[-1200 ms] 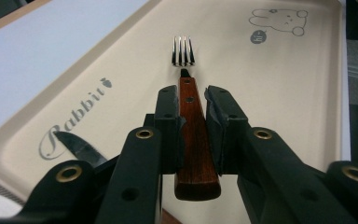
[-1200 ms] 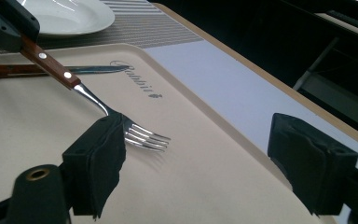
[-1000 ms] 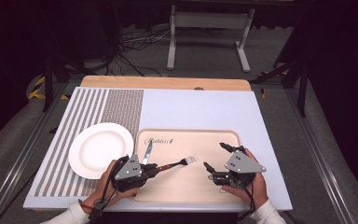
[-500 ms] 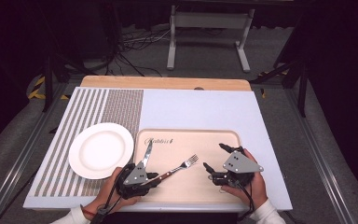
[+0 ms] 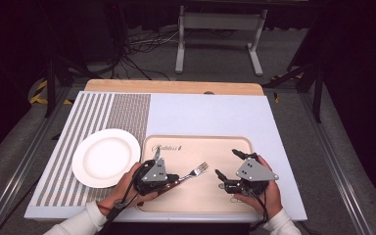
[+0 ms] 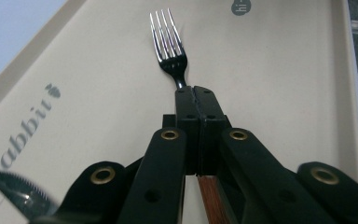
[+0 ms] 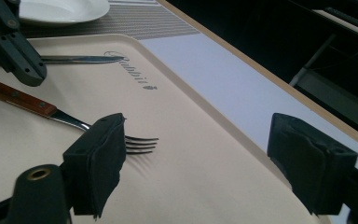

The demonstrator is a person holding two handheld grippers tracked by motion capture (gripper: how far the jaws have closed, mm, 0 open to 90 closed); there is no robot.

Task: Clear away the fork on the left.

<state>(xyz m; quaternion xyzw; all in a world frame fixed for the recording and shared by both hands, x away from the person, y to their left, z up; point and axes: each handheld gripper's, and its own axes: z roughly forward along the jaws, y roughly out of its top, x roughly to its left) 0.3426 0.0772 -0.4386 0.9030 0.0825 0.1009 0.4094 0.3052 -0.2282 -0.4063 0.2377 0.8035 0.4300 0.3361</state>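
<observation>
A fork [image 5: 199,169] with a wooden handle lies on the beige tray [image 5: 210,198], tines toward the middle. My left gripper [image 5: 173,177] sits over the handle's front end. Its jaws have just been closing and stand shut [image 6: 195,91], pad against pad with nothing between them. The fork's neck and tines [image 6: 168,39] run on past the tips. In the right gripper view the left gripper's tip [image 7: 28,70] hangs just above the handle [image 7: 14,97]. My right gripper [image 5: 226,163] rests on the tray to the right, open [image 7: 200,163], with nothing between its pads and the tines [image 7: 140,142] just beyond.
A knife [image 7: 79,59] lies on the tray's left part, with its serrated blade [image 6: 14,191] beside the left gripper. A white plate [image 5: 106,157] stands on the striped mat [image 5: 98,112] left of the tray. The pale blue board [image 5: 215,115] lies behind the tray.
My left gripper has slid to the right along the fork's handle toward the neck. The fork, the right gripper and the plate have stayed put.
</observation>
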